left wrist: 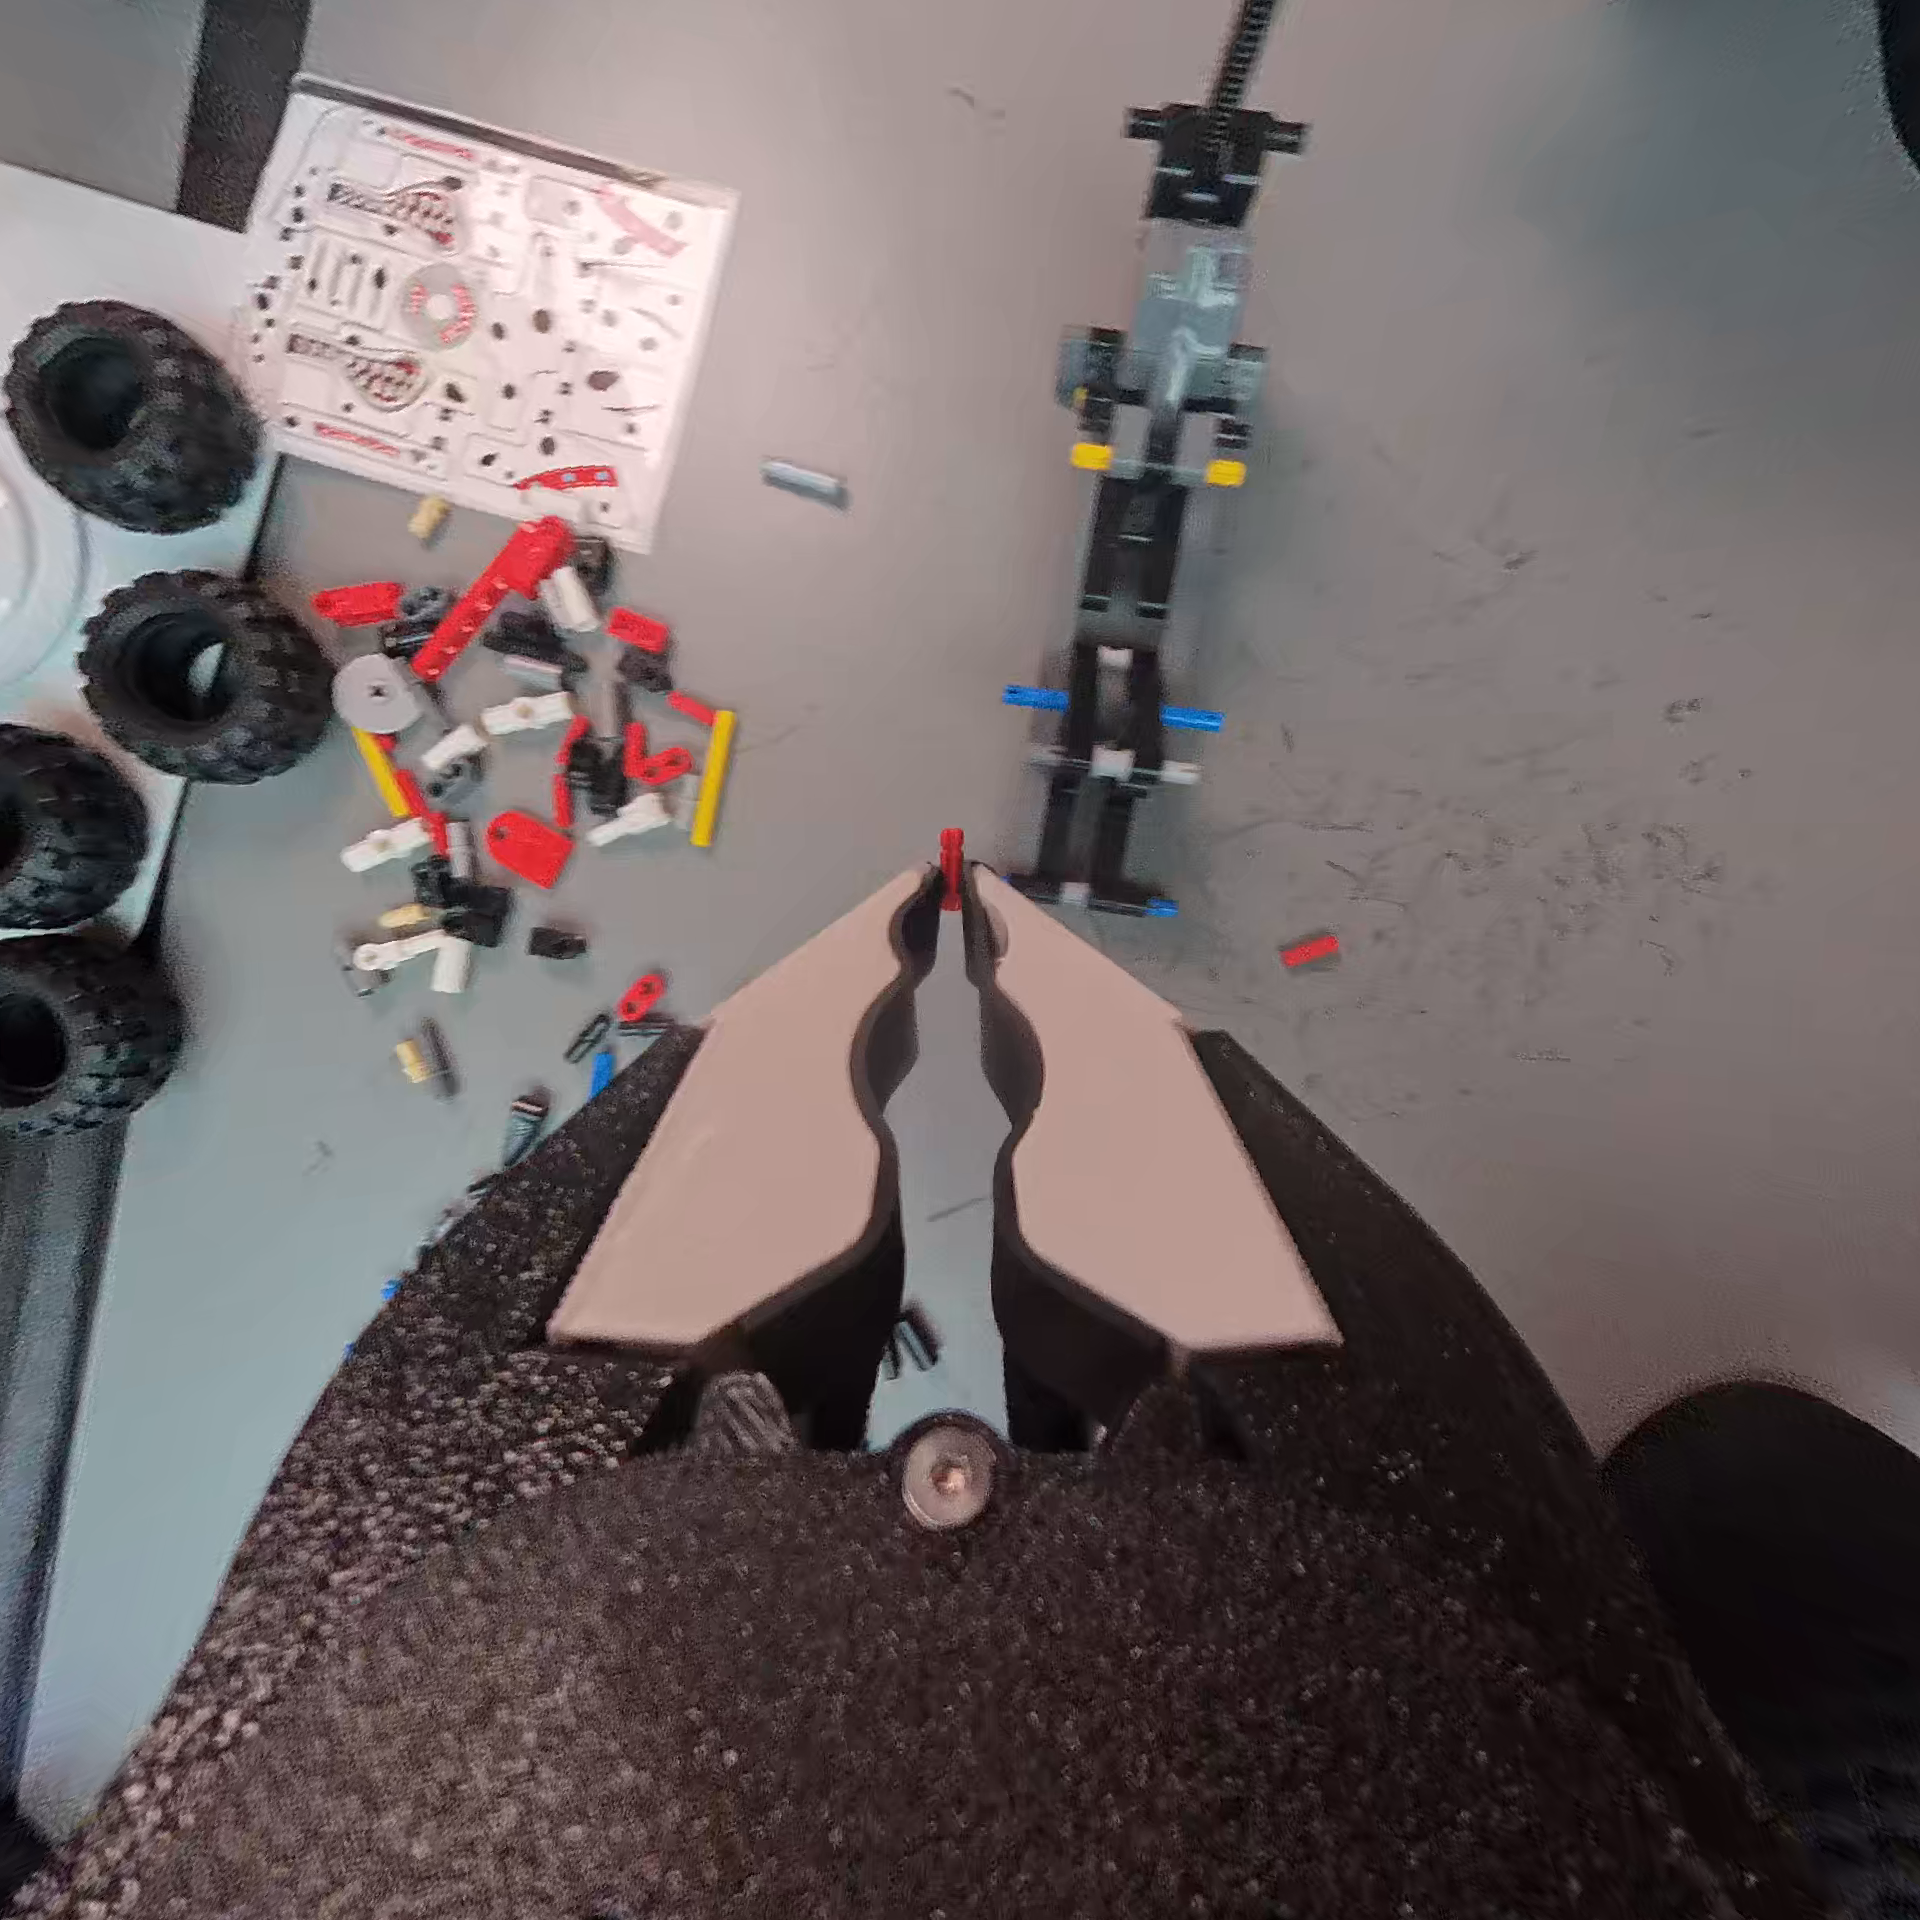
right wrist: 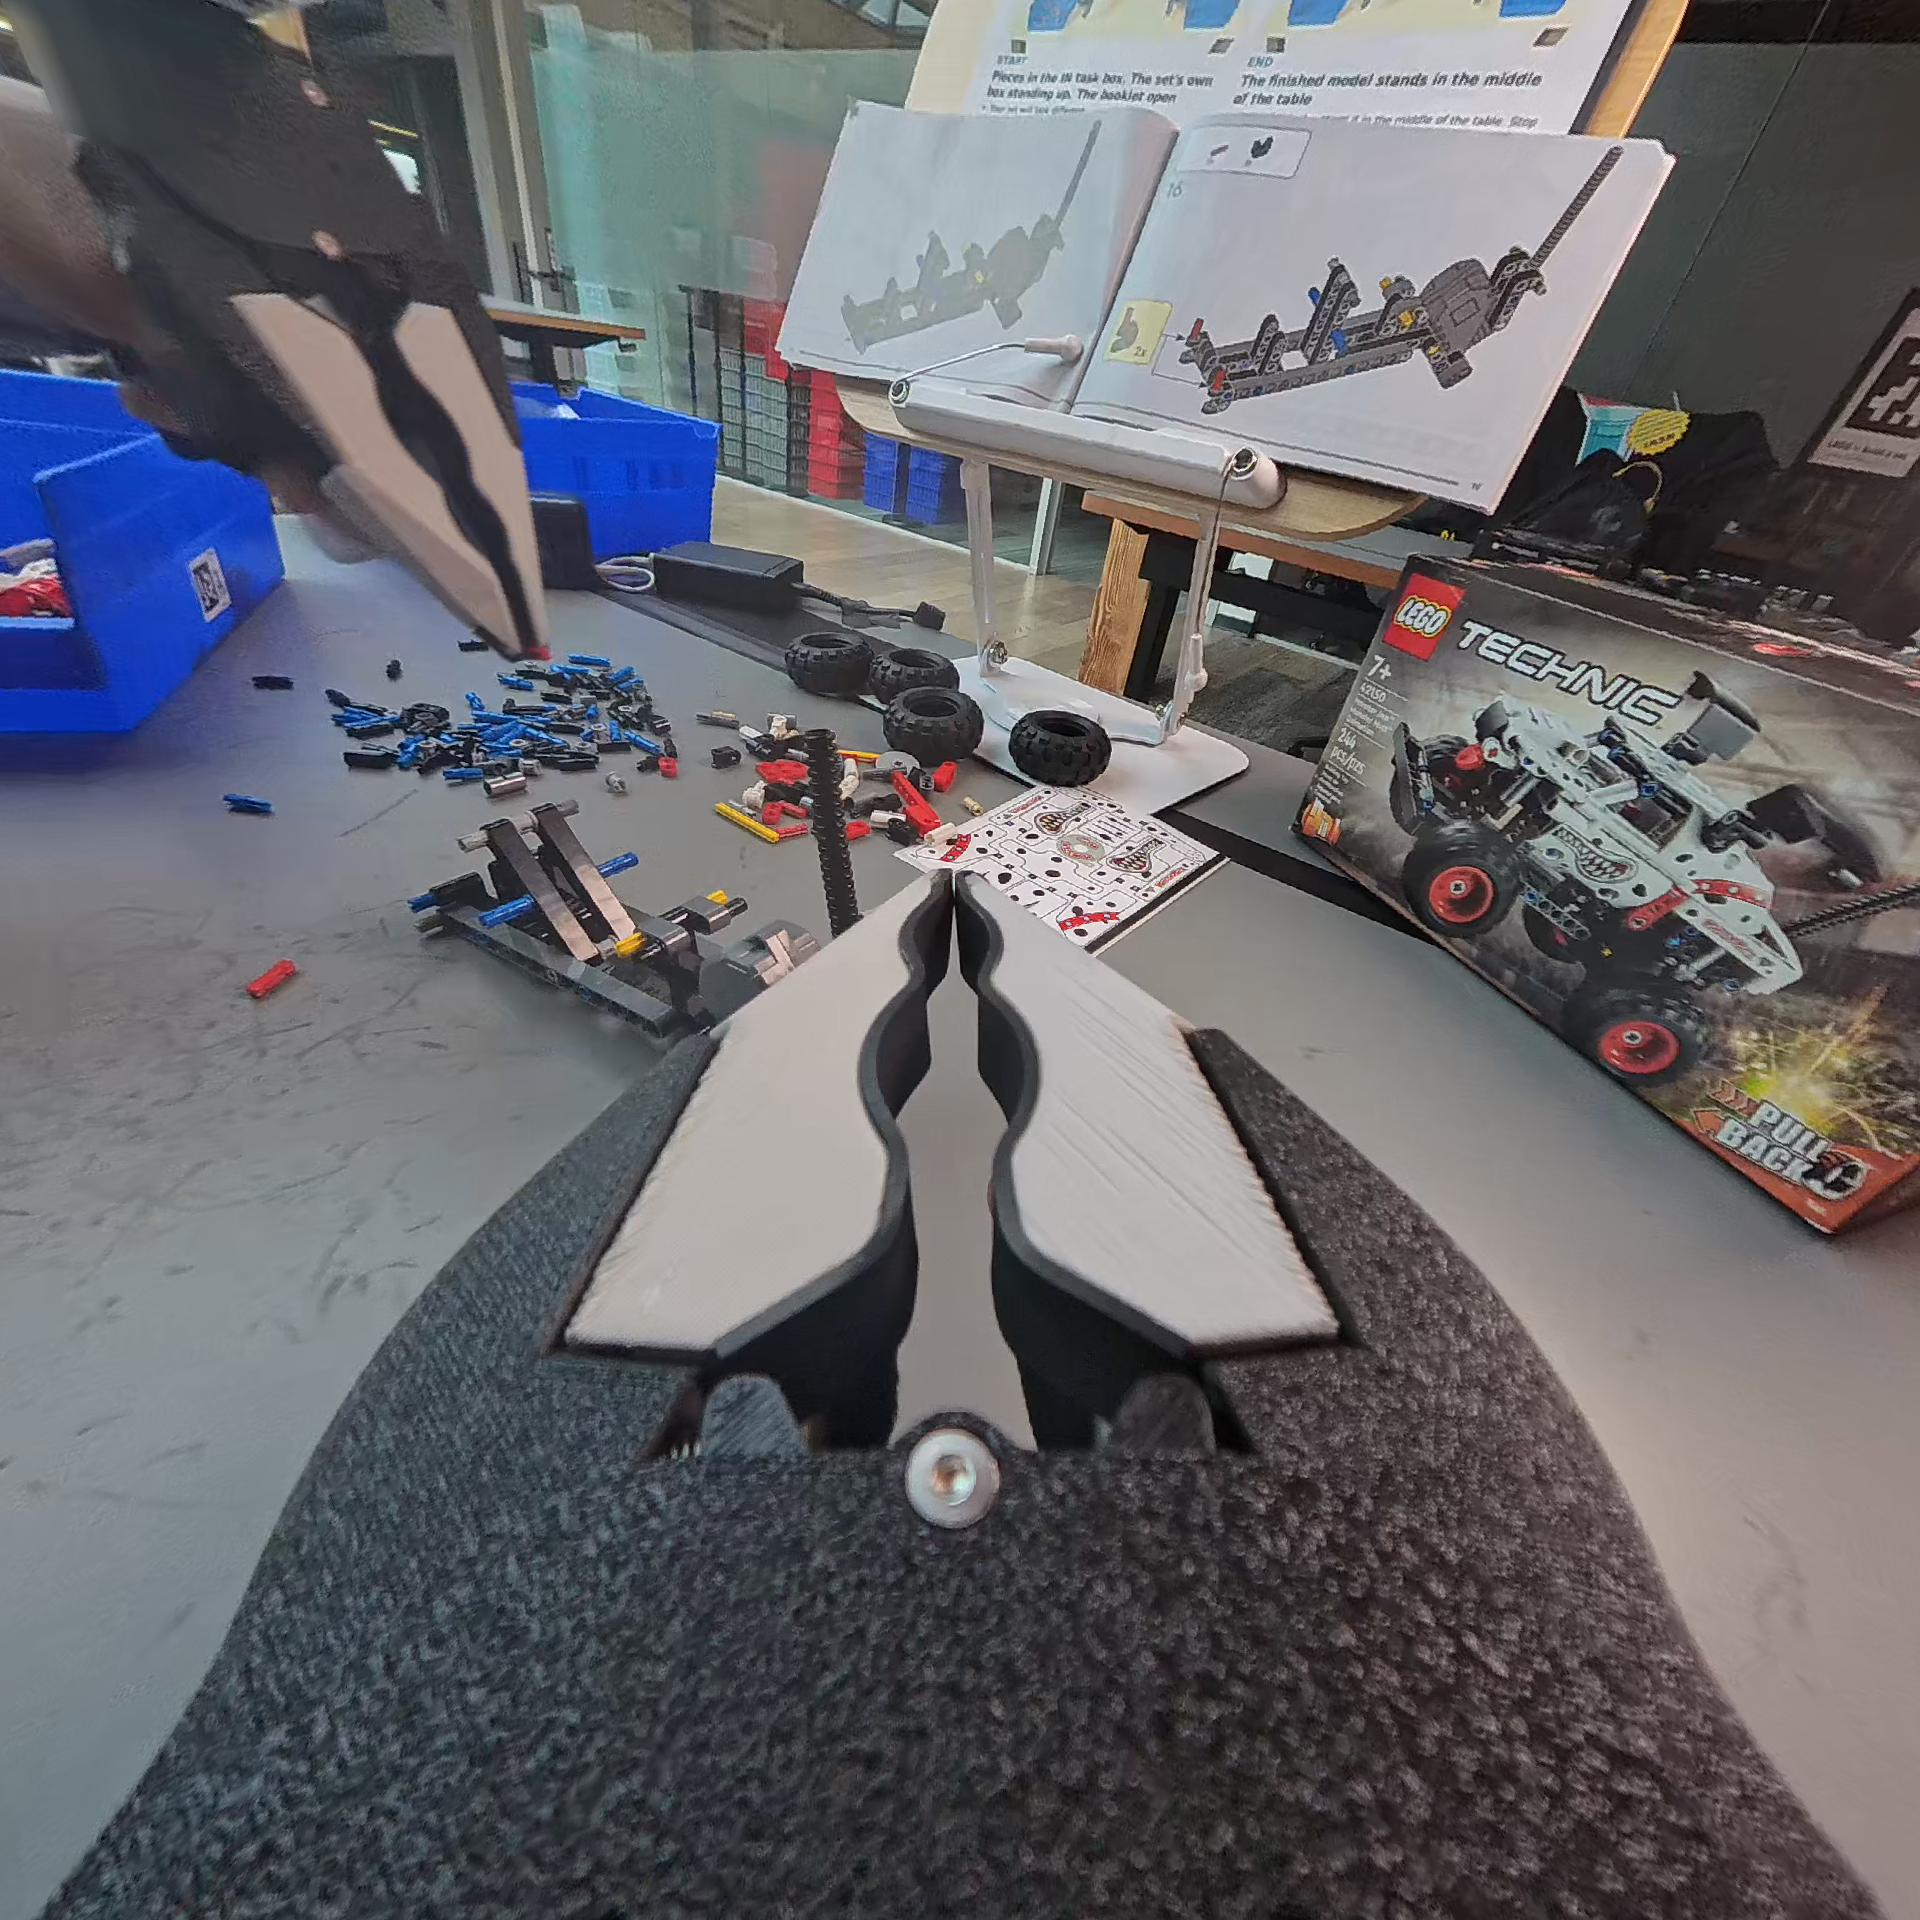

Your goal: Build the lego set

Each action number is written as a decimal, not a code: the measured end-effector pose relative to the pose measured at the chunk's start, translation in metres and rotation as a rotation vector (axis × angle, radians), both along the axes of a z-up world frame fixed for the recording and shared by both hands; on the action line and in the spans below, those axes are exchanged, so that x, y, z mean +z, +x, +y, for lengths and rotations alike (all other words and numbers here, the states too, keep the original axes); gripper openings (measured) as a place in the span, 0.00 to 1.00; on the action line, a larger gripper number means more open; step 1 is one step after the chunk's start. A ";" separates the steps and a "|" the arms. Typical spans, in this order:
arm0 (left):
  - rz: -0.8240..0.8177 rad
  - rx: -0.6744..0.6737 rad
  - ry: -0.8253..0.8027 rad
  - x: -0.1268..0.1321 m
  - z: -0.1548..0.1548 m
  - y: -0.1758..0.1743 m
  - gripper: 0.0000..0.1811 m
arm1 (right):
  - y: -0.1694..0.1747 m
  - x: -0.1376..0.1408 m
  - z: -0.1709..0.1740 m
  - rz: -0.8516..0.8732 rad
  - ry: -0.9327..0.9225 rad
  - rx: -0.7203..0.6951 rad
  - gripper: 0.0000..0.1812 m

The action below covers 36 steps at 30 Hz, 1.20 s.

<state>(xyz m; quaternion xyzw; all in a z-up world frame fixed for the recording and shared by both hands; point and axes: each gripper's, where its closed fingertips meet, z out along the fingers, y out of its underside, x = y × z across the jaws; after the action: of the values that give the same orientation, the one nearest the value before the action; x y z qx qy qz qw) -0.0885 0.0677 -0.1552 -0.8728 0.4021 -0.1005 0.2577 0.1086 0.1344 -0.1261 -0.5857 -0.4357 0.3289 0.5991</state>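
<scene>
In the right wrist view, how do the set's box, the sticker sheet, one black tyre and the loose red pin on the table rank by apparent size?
Largest to smallest:
1. set's box
2. sticker sheet
3. black tyre
4. loose red pin

The box stands nearer the camera than the tyre, which exaggerates that gap.

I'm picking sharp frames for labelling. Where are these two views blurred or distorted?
Left wrist view: soft throughout, the chassis and sticker sheet smeared, straight edges bowed by the wide lens. Right wrist view: mostly sharp, but the left gripper at upper left is motion-blurred; the box looks stretched near the edge.
</scene>
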 end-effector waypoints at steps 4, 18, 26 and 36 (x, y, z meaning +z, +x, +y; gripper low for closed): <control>-0.017 -0.066 -0.002 -0.026 -0.057 0.044 0.03 | -0.002 -0.001 -0.003 -0.003 0.002 0.008 0.00; -0.036 -0.065 -0.014 -0.079 -0.087 0.073 0.03 | -0.009 -0.009 -0.008 -0.037 0.008 0.007 0.00; -0.062 -0.050 -0.008 -0.079 -0.084 0.070 0.12 | -0.008 -0.010 -0.007 -0.038 0.003 0.005 0.00; -0.362 0.142 0.292 -0.020 -0.057 0.075 0.22 | -0.006 -0.007 -0.005 -0.021 0.001 -0.008 0.00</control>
<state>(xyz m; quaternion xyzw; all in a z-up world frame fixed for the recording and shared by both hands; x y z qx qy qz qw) -0.0140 0.0106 -0.1754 -0.8201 0.2974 -0.1779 0.4554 0.1028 0.1299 -0.1327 -0.5905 -0.4398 0.3200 0.5962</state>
